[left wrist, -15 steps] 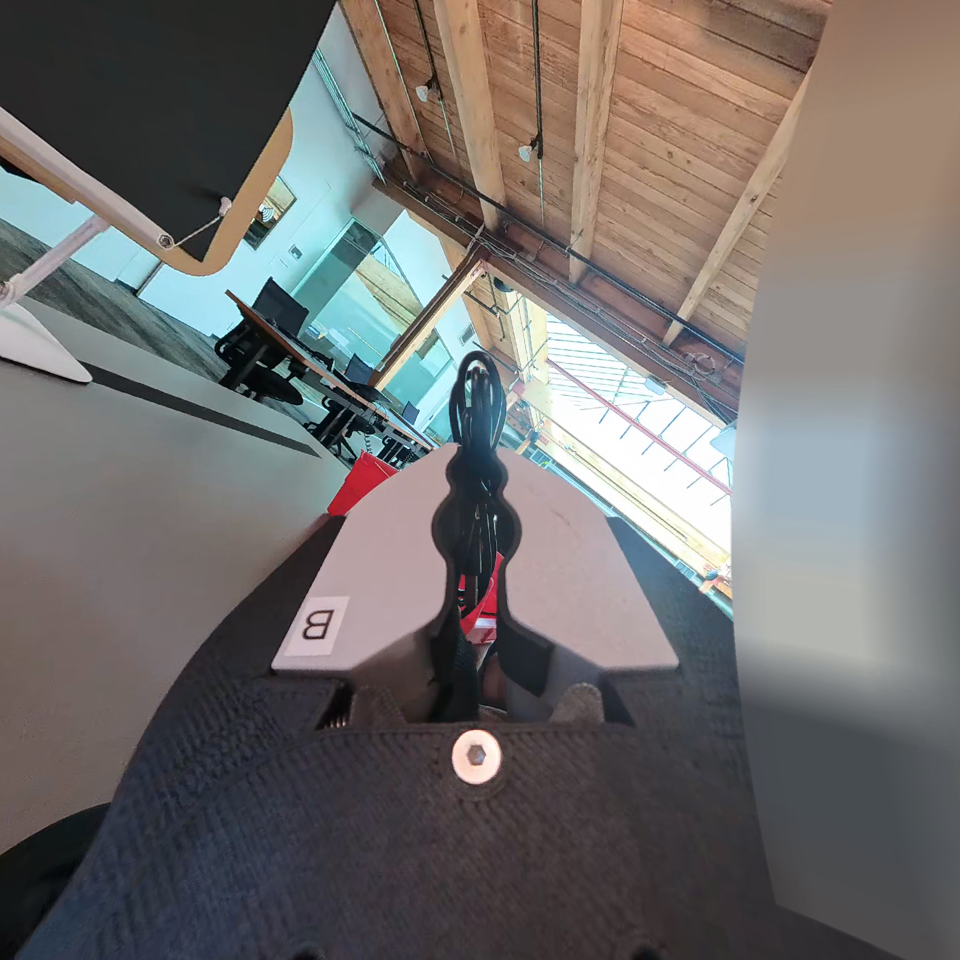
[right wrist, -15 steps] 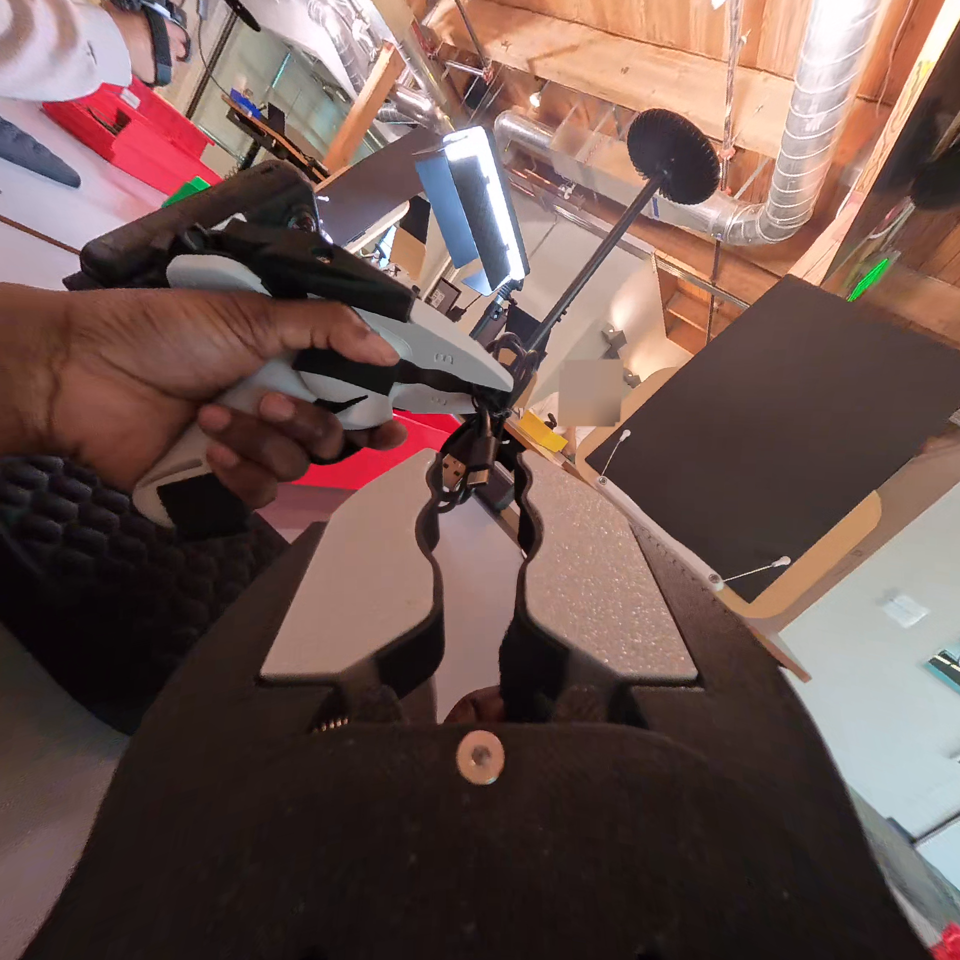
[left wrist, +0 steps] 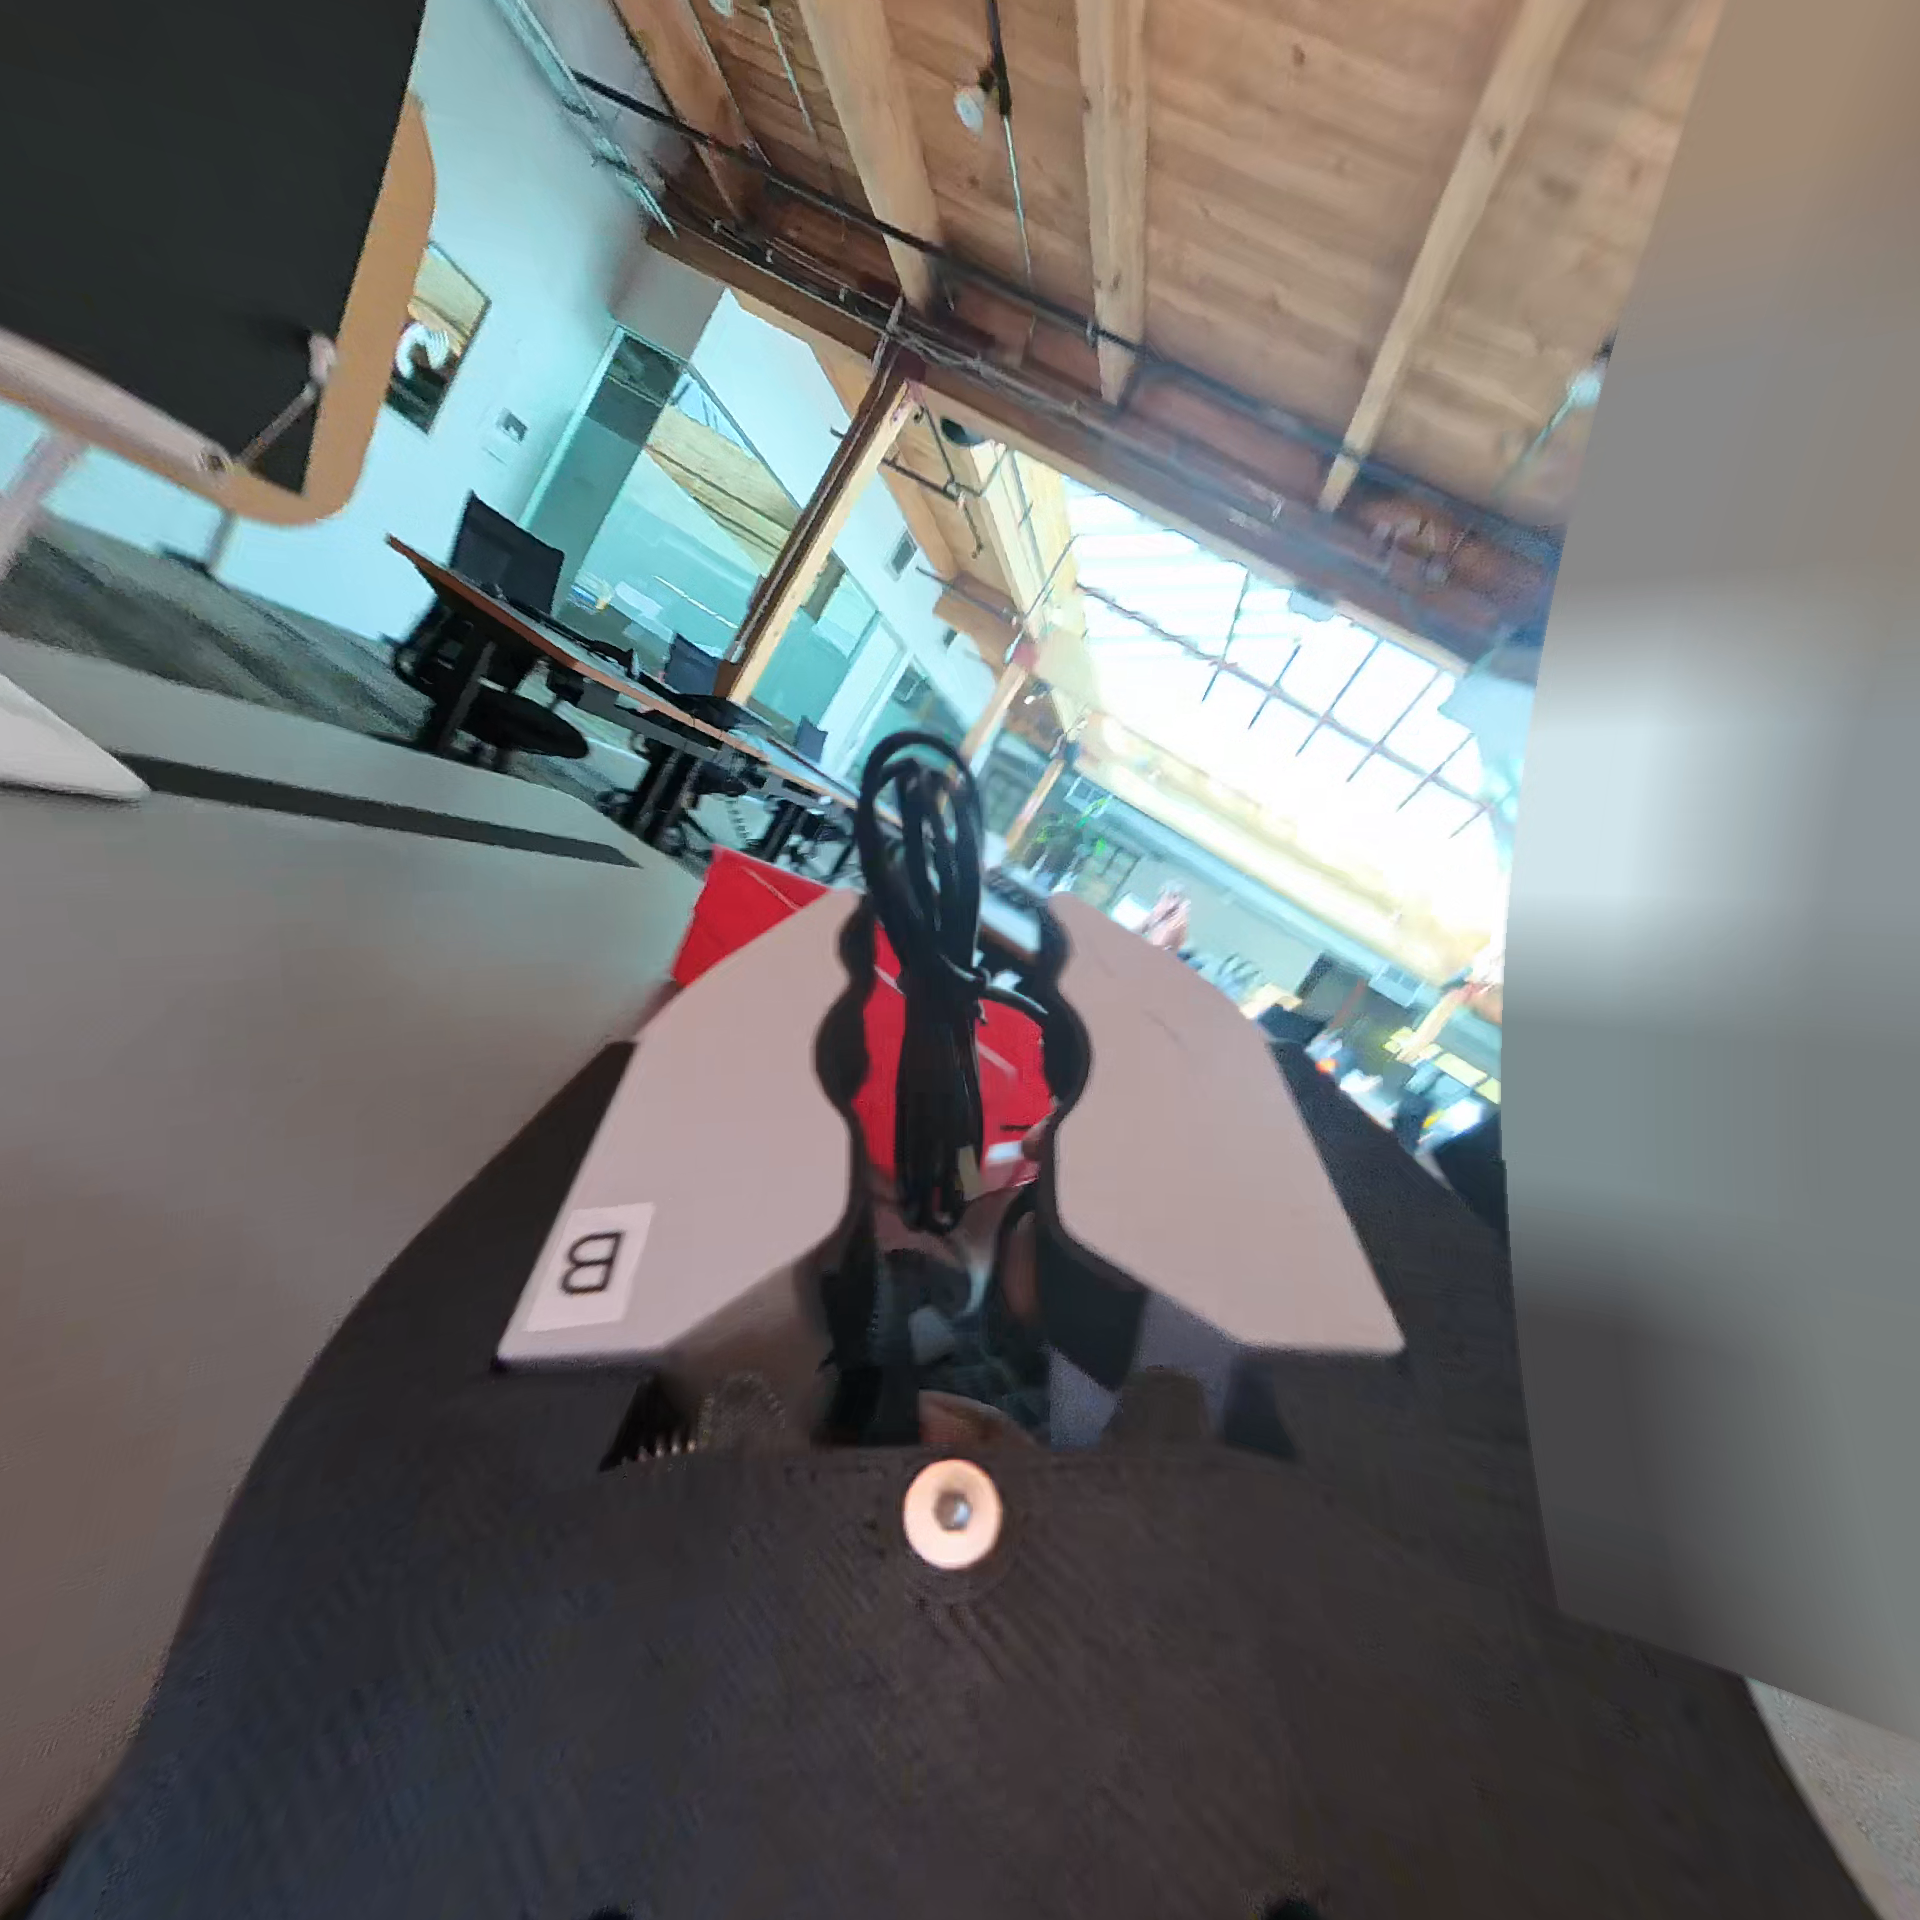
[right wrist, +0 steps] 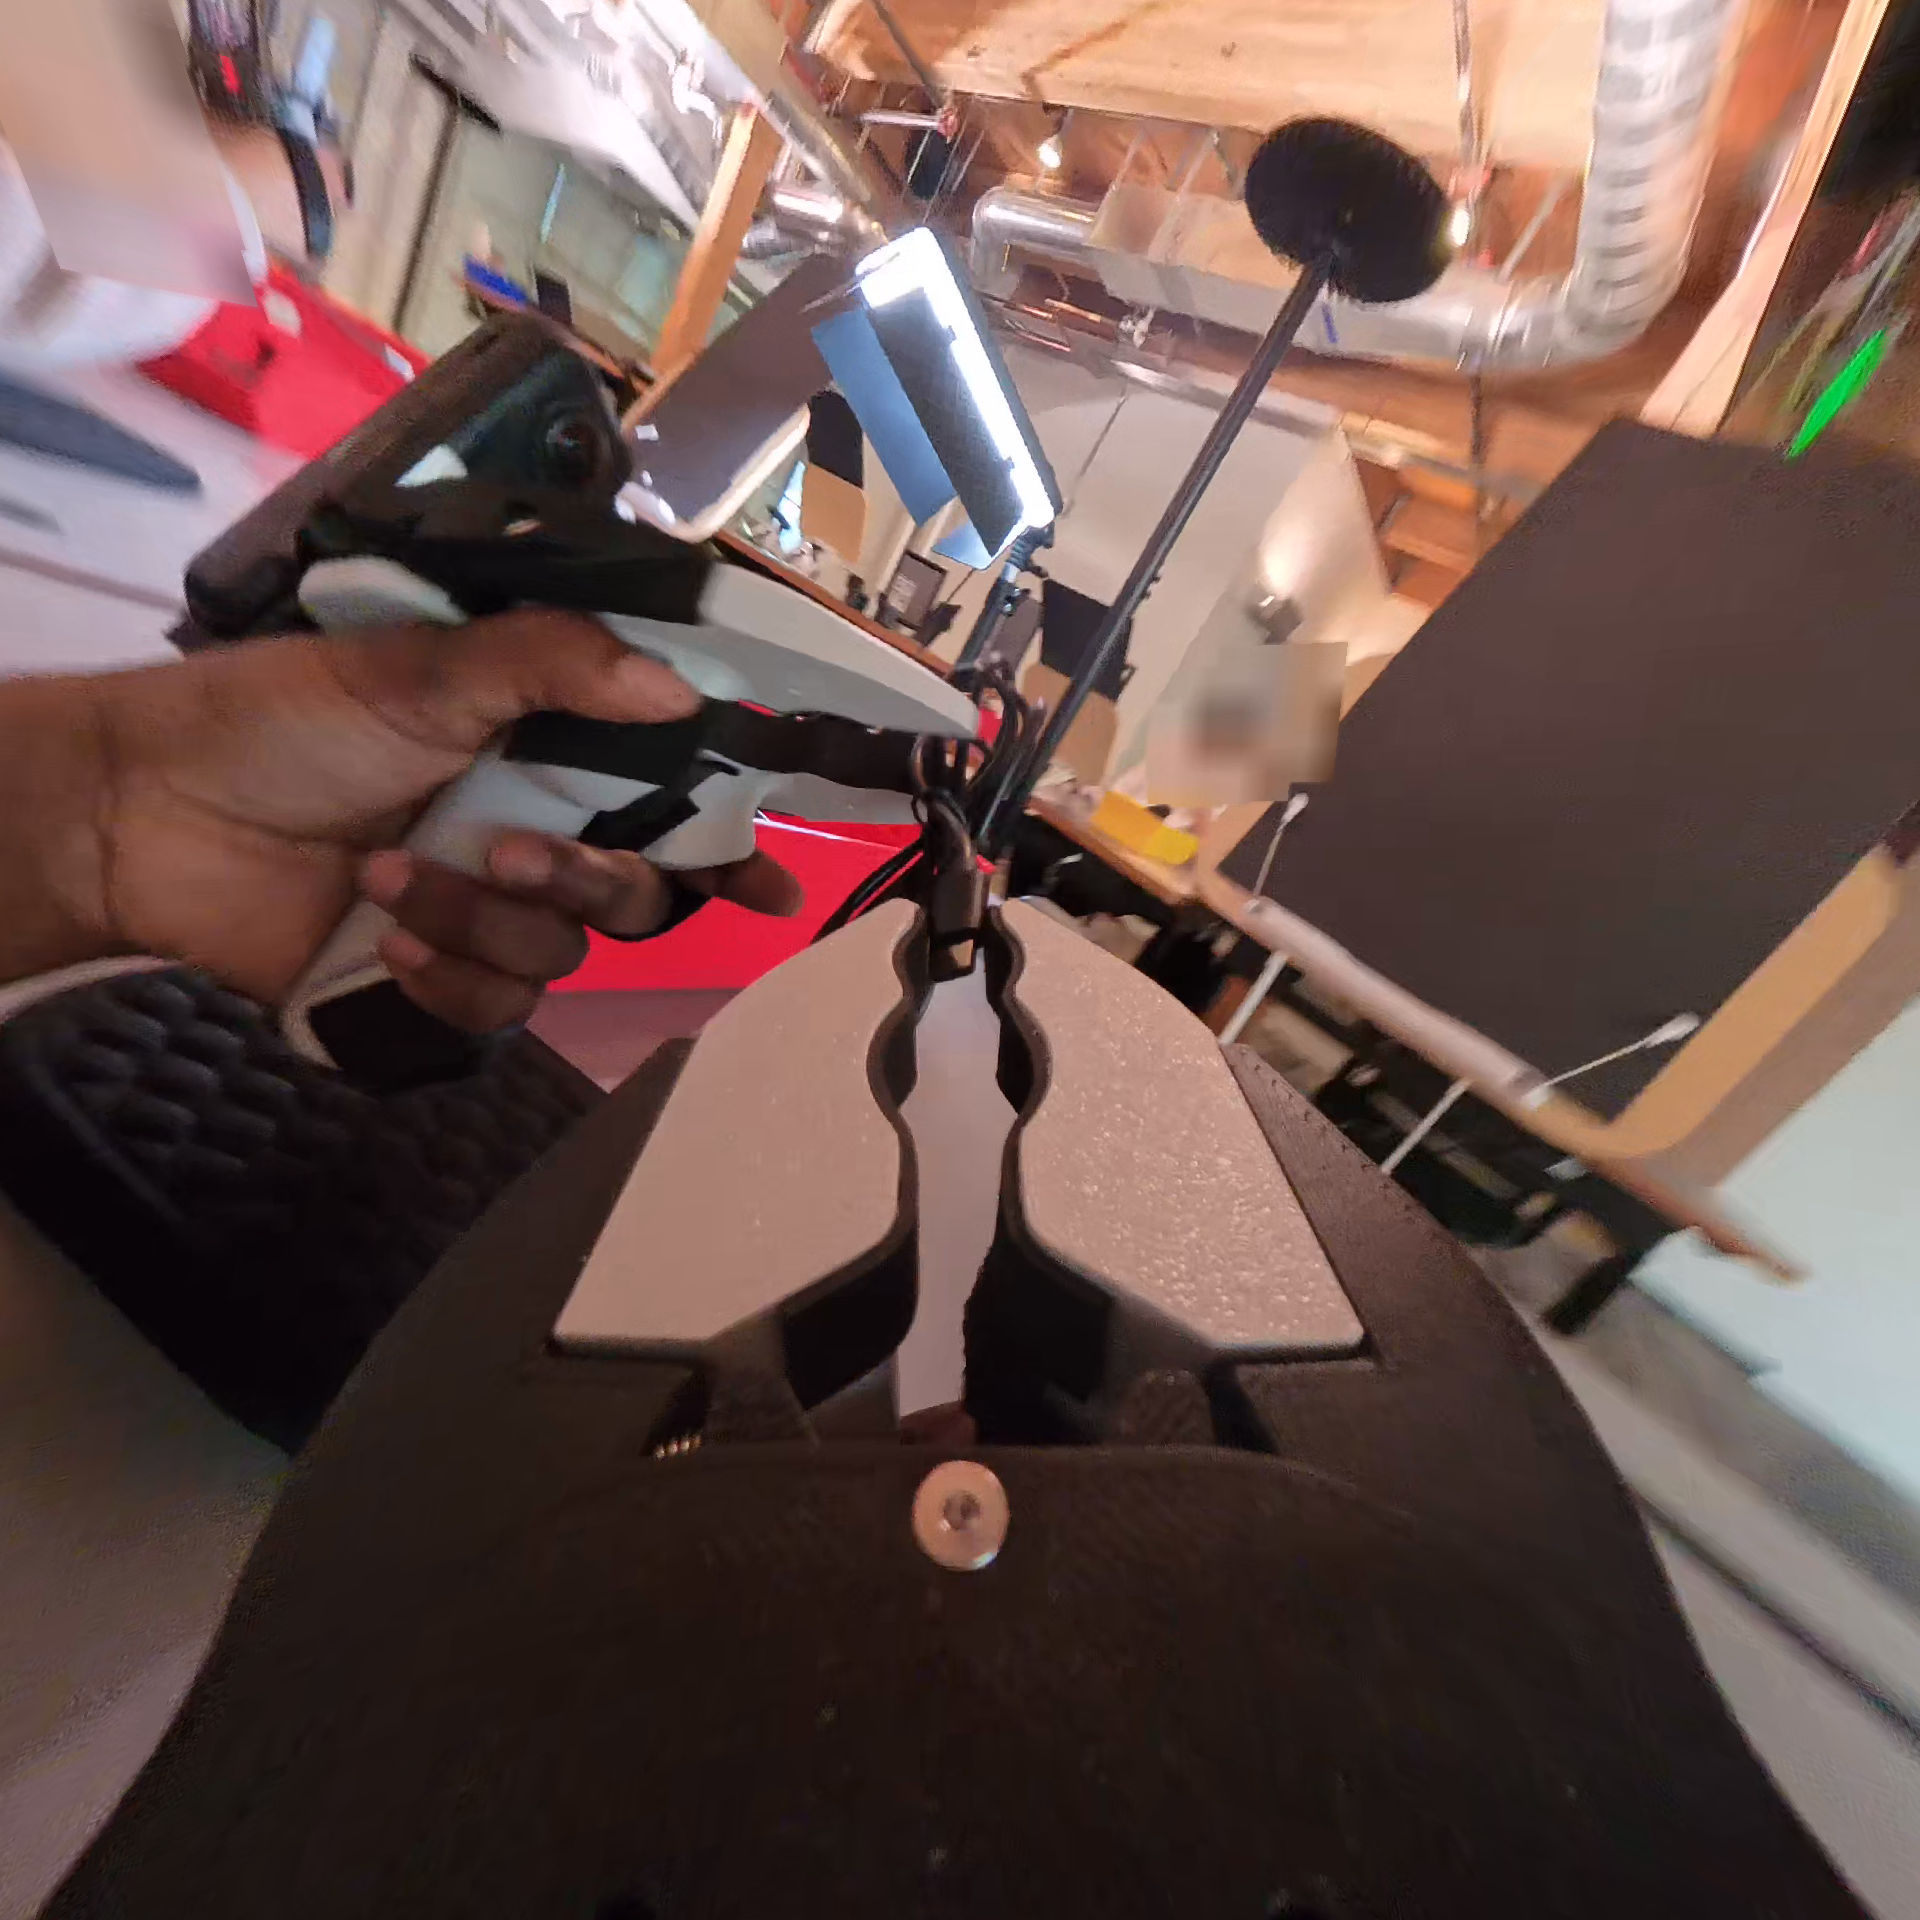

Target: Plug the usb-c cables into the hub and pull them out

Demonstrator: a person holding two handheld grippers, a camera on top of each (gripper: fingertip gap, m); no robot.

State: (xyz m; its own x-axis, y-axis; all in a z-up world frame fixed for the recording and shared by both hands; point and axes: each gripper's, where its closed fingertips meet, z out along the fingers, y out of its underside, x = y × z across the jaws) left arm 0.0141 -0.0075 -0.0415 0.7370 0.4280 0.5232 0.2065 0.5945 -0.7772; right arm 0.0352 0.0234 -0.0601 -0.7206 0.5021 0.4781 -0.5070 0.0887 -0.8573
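A bundle of black usb cables [left wrist: 923, 914] stands in the gap of my left gripper [left wrist: 956, 925], its loop rising above the fingertips. The left jaws stand apart, wider than the bundle. In the right wrist view a hand [right wrist: 312, 779] holds the left gripper [right wrist: 935, 748], with the bundle [right wrist: 951, 810] hanging at its tips. My right gripper [right wrist: 958, 920] is shut on a cable plug [right wrist: 954, 894] at the bundle's lower end. Both grippers are raised and point up towards the ceiling. No hub is in view.
A red bin [right wrist: 727, 914] sits behind the grippers, also in the left wrist view [left wrist: 758, 914]. A lit light panel [right wrist: 935, 395] and a black stand with a disc [right wrist: 1340, 208] rise behind. A black board with a wooden rim [right wrist: 1610, 779] is on the right. The grey tabletop [left wrist: 260, 1039] lies left.
The left jaws have opened from their grip on the cable bundle. The right jaws have closed in on the plug. Both views are tilted and blurred by motion.
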